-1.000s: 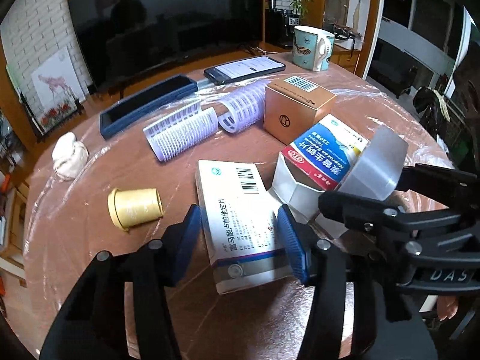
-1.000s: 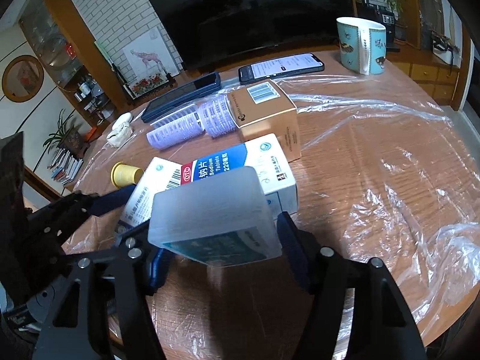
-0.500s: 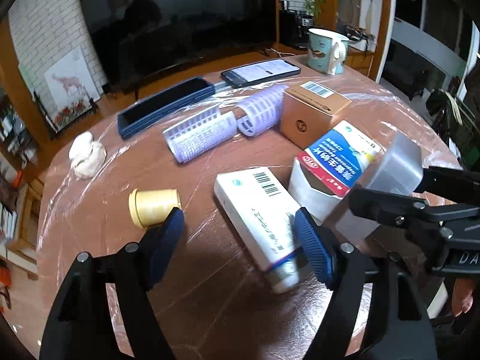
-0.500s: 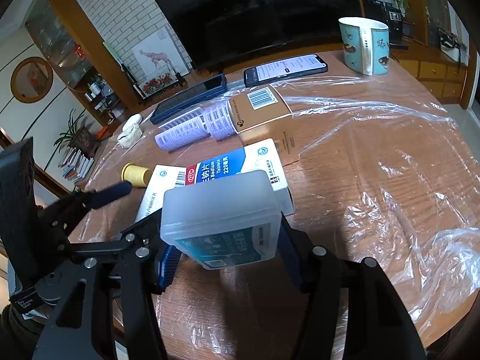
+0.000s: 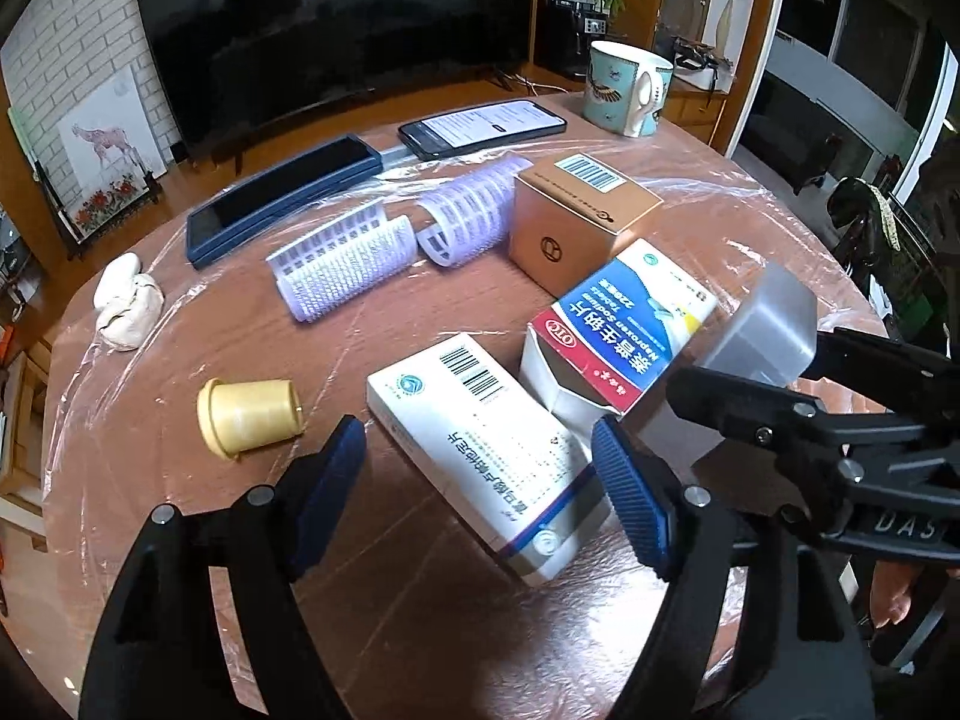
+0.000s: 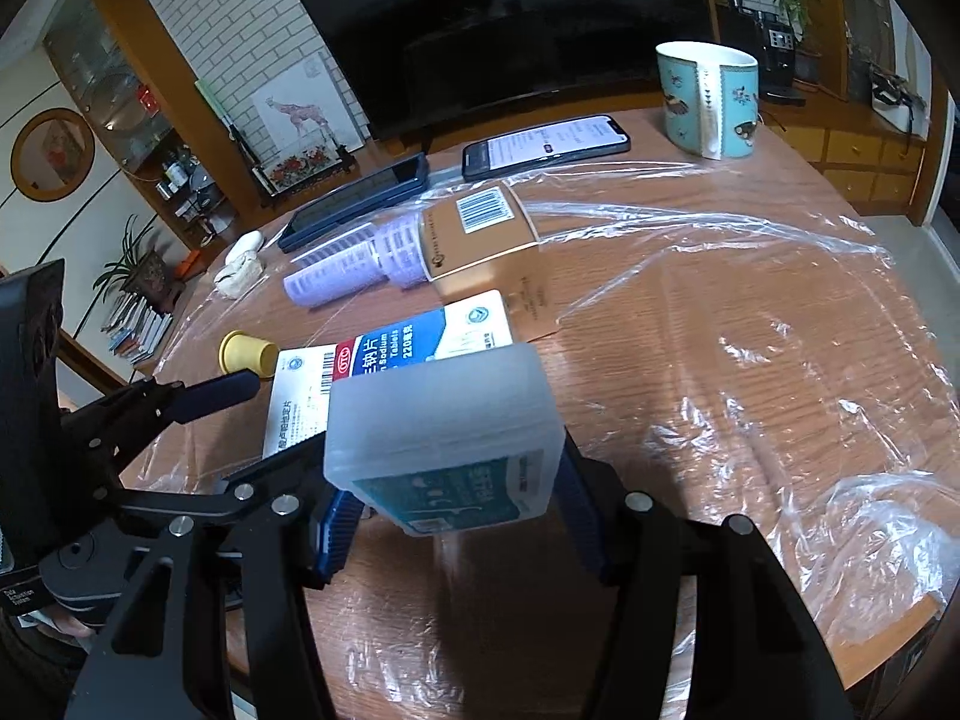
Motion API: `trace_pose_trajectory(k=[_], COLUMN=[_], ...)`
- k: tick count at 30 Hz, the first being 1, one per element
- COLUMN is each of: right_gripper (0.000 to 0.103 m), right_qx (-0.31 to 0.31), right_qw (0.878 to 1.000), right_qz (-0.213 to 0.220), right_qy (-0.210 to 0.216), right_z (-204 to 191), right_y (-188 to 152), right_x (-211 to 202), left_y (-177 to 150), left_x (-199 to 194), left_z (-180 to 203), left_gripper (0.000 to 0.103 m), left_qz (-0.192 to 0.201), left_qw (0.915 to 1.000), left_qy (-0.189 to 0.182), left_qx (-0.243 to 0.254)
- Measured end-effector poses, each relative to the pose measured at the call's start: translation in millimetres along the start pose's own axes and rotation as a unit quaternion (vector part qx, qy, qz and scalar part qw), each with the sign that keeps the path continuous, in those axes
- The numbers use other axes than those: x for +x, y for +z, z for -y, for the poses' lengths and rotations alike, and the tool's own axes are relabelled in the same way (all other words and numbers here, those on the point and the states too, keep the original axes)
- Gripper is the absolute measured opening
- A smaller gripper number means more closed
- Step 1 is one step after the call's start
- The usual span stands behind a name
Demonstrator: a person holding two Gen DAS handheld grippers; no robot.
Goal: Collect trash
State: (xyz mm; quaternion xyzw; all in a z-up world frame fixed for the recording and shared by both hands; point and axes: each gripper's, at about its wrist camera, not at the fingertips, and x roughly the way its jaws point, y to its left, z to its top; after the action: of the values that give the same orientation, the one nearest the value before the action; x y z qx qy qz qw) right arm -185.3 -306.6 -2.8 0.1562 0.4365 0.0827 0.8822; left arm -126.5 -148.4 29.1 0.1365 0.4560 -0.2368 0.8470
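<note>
My left hand-held gripper (image 5: 474, 480) is hovering with its jaws spread wide and gripping nothing. The white medicine box (image 5: 486, 456) is lying flat on the surface (image 5: 180, 396) between its blue pads (image 5: 630, 498); the right pad is sitting just beside the box's right edge, and I cannot tell whether it is touching. The left pad is standing well apart from the box.

My right hand-held gripper (image 6: 456, 516) is clamping a translucent plastic case (image 6: 444, 432) between its pads, and the case is hanging clear above the surface. In the left wrist view this case (image 5: 762, 324) is showing off to the right of my left hand-held gripper.

Ahead and to the right of my left hand-held gripper, the blue-and-white tablet carton (image 5: 624, 330) is lying with its near end flap open, leaning over the far corner of the white medicine box. Beyond it a brown cardboard box (image 5: 576, 216) is standing. Ahead and to the left, a yellow cap (image 5: 249, 414) is lying on its side. Farther on, two purple hair rollers (image 5: 384, 246) are lying beside the brown cardboard box, and a crumpled white wad (image 5: 126, 300) is sitting far left. Two phones (image 5: 480, 126) and a patterned mug (image 5: 627, 90) are resting at the far edge. A clear plastic sheet (image 6: 780, 312) is covering the surface.
</note>
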Motion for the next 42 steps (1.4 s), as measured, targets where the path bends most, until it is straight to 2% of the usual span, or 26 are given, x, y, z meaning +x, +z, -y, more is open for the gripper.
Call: trace_pose_trajectory(k=[4,6,13,16,17,19,20,25,33,36,39,42], right_gripper=[0.057,0.057,0.057,0.058,0.058,0.058,0.059,0.059,0.060,0.060,0.060,0.060], right_qx=[-0.001,-0.002,-0.001,-0.001,-0.002,-0.005,-0.007,-0.014,-0.016,-0.014,-0.013,-0.016], right_qw=[1.000,1.000,1.000,1.000,1.000,1.000,1.000,1.000,1.000,1.000,1.000,1.000], right_qz=[-0.001,-0.001,-0.002,-0.003,-0.003,-0.003,-0.004,-0.006,-0.004,-0.004,-0.003,-0.004], right_qy=[0.001,0.000,0.002,0.004,0.006,0.006,0.007,0.005,-0.001,-0.001,0.000,0.000], right_z=[-1,-2,-2,-3,-3,-5,-5,-11,-13,-13,-13,-14], right_y=[-1,-3,-4,-4,-4,-4,-4,-3,-3,-5,-6,-5], right_x=[-1,-2,-3,-2,-1,0,0,3,4,4,4,5], left_y=[3,4,-2,-3,-4,-4,-4,-3,4,1,1,0], left_x=[10,12,9,6,4,-1,-3,7,10,9,4,4], left_z=[9,9,-18,-29,-32,-33,-30,-5,-5,-11,-17,-11], left_gripper=[0.083,0.089,0.090,0.090,0.090,0.090,0.090,0.090,0.090,0.090,0.090,0.090], left_qz=[-0.013,-0.012,-0.022,-0.023,-0.020,-0.010,-0.006,-0.005,-0.002,-0.005,0.005,0.007], left_qw=[0.9996,0.9993,0.9987,0.9977,0.9976,0.9988,0.9993,0.9970,0.9957,0.9961,0.9985,0.9979], left_qy=[0.023,0.036,0.043,0.060,0.060,0.034,0.027,0.065,0.082,0.081,0.052,0.053], left_qx=[0.012,0.008,-0.013,-0.022,-0.026,-0.034,-0.027,0.042,0.044,0.035,0.018,0.037])
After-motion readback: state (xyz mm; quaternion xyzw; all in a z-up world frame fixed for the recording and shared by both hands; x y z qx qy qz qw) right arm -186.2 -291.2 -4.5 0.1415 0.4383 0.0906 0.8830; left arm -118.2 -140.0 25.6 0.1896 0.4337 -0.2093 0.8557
